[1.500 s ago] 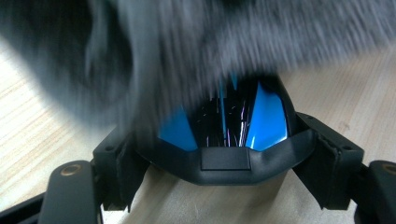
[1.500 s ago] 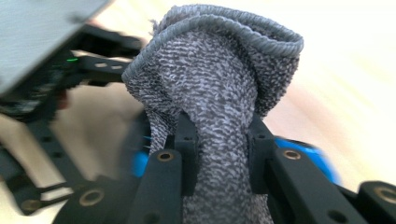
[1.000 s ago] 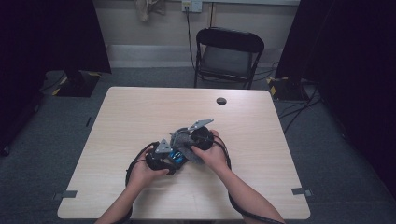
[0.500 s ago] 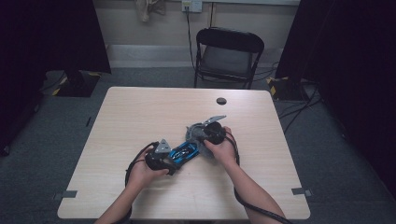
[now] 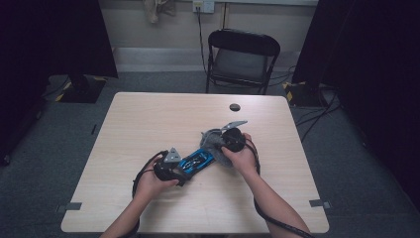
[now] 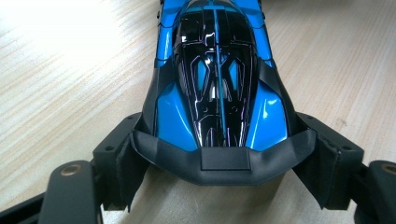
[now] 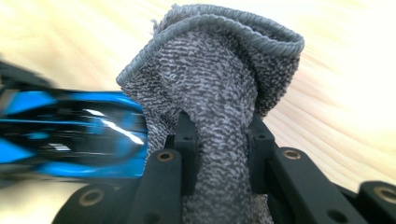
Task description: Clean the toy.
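A blue and black toy car [image 5: 197,159] lies on the light wood table [image 5: 148,119]. My left gripper [image 5: 184,171] is shut on the car's [image 6: 219,88] black end, one jaw on each side. My right gripper [image 5: 218,148] is shut on a bunched grey cloth [image 5: 214,140], which stands up between its jaws in the right gripper view [image 7: 219,93]. The cloth touches or hangs right at the far end of the car [image 7: 70,135], which is blurred in that view.
A small black round object [image 5: 235,107] lies near the table's far edge. A black folding chair [image 5: 241,54] stands behind the table. Cables trail from both grippers along the person's forearms.
My right gripper has carried the grey cloth to the right along the car, away from the left gripper. The left gripper and the car have stayed put.
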A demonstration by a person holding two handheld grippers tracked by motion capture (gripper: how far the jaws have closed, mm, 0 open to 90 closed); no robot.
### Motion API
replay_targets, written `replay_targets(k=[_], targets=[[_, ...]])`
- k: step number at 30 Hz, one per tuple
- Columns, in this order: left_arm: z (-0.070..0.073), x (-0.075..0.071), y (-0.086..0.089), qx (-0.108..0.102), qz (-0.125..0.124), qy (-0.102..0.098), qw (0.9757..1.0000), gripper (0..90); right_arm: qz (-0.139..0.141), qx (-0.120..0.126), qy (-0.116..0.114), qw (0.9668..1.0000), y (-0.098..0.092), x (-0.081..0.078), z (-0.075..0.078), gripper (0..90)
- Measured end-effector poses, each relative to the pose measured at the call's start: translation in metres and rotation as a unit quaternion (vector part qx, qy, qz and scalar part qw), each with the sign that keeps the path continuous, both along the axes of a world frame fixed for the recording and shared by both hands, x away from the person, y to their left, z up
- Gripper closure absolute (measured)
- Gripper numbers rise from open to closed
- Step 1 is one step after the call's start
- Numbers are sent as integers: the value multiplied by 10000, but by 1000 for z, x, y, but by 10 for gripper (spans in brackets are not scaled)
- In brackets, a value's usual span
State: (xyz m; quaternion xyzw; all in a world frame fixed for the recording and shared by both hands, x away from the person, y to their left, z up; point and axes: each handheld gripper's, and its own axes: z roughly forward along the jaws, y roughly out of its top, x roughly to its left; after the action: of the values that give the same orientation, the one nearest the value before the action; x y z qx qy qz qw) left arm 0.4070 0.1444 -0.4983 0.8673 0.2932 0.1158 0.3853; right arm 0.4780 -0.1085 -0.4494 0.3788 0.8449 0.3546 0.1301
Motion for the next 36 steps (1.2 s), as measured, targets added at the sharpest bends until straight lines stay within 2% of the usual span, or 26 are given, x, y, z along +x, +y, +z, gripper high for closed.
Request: replay_targets(k=[3, 8, 13, 15, 17, 22, 27, 33, 36], targets=[[0, 0, 0, 1, 6, -5, 10000, 245, 329, 107, 0, 9994, 15, -12, 5, 728], [0, 0, 0, -10, 9, -6, 10000, 245, 925, 193, 49, 9955, 46, -36, 2, 727], [-1, 0, 0, -16, 4, -26, 10000, 245, 1205, 200, 62, 9925, 64, -48, -1, 725], [0, 0, 0, 3, -6, -40, 10000, 244, 1195, 96, -1, 9928, 66, -49, -2, 726], [-1, -1, 0, -15, 1, -30, 10000, 245, 1132, 129, 16, 9935, 64, -47, -2, 726], [-1, 0, 0, -25, 2, -13, 10000, 245, 861, 74, -26, 9963, 50, -37, -1, 725], [-1, 0, 0, -23, 3, -15, 10000, 245, 494, 31, 51, 9988, 31, -24, -8, 725], [-1, 0, 0, -33, 1, -15, 10000, 244, 208, -40, 47, 9998, 17, -13, -12, 725], [-1, 0, 0, -35, 3, -17, 10000, 245, 156, -83, 45, 9998, 14, -11, -13, 725]])
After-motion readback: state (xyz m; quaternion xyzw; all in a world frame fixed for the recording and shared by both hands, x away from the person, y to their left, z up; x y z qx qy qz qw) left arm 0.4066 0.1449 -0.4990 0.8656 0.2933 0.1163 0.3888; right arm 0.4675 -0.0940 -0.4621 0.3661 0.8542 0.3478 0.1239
